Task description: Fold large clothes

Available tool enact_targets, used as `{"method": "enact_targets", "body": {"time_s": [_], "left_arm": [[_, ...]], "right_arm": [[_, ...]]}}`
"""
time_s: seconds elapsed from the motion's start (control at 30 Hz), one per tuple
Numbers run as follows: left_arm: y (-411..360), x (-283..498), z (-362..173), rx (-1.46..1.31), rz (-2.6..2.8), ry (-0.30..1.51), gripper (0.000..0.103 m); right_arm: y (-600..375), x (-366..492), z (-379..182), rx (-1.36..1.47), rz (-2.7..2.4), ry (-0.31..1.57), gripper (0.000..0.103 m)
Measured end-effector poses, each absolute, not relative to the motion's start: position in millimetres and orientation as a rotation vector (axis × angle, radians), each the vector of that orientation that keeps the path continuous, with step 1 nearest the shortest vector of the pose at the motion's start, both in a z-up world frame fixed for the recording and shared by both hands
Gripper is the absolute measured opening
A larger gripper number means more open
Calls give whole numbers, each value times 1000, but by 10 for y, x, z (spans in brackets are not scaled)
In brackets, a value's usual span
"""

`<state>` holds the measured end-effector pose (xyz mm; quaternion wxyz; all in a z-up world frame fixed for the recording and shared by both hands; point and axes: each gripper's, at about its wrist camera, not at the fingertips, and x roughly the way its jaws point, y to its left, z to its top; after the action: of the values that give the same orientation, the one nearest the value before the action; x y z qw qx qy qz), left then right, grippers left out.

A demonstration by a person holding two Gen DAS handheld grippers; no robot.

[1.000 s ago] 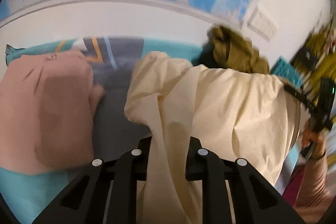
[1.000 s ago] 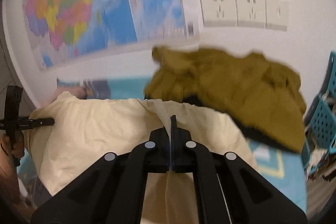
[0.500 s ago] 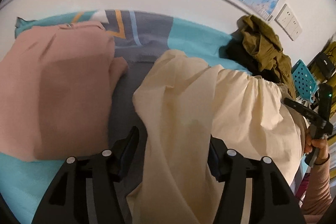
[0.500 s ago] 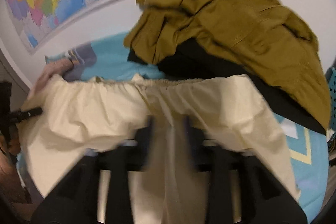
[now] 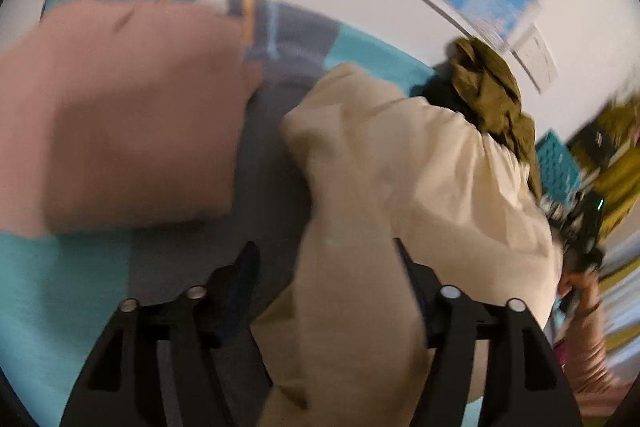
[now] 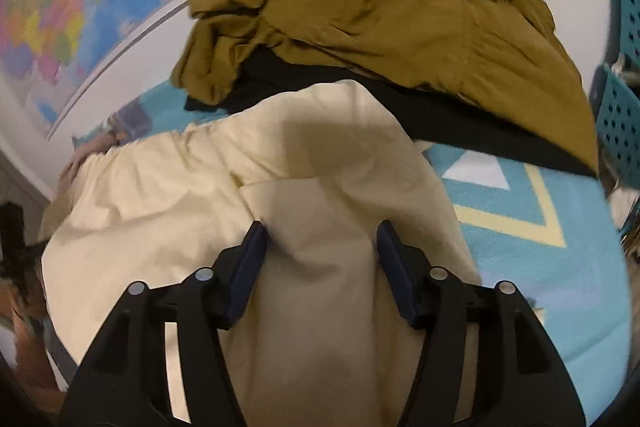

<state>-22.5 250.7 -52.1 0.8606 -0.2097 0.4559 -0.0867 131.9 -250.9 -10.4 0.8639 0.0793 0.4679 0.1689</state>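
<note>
A cream garment (image 5: 404,187) lies folded over itself on the teal and grey mat (image 5: 60,287). My left gripper (image 5: 326,259) is open, its jaws wide apart with the cream cloth lying loose between them. In the right wrist view the same cream garment (image 6: 200,207) fills the lower middle. My right gripper (image 6: 320,243) is open too, its blue-padded jaws astride a fold of the cloth. The right gripper shows blurred at the right edge of the left wrist view (image 5: 580,227).
A folded pink garment (image 5: 120,131) lies on the mat to the left. An olive garment (image 6: 380,23) over a black one (image 6: 400,107) is heaped at the back by the wall. Teal perforated crates (image 6: 618,107) stand at the right. A map (image 6: 60,7) hangs on the wall.
Both grippers were shut on the cream garment a second ago and have since opened, letting it drop onto the mat. Both views are lower and closer to the cloth.
</note>
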Motion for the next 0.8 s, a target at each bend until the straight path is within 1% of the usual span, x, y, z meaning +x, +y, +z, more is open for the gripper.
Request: {"method": "enact_targets", "body": {"time_s": [0.03, 0.17, 0.3, 0.4, 0.5, 0.6, 0.63, 0.67, 0.8], "left_arm": [[2533, -246, -520, -472, -179, 944, 66], [2447, -431, -347, -403, -122, 899, 66], [2375, -732, -116, -328, -88, 791, 65], [2327, -878, -74, -331, -125, 765, 65], [2283, -928, -169, -311, -128, 798, 65], [2360, -886, -353, -383, -131, 845, 65], [2378, -894, -384, -398, -130, 848, 65], [2380, -901, -394, -403, -127, 845, 65], [2302, -938, -373, -373, -87, 843, 65]], "right_arm": [[-2502, 1303, -84, 168, 346, 974, 56], [-2529, 1124, 118, 189, 358, 922, 57], [-2515, 824, 401, 172, 414, 845, 59], [-2384, 581, 528, 139, 488, 817, 59], [-2218, 453, 467, 103, 554, 840, 59], [-2083, 485, 246, 88, 558, 905, 59], [-2068, 490, 181, 86, 545, 919, 57], [-2060, 531, 85, 87, 525, 941, 54], [-2093, 568, -19, 134, 520, 952, 54]]}}
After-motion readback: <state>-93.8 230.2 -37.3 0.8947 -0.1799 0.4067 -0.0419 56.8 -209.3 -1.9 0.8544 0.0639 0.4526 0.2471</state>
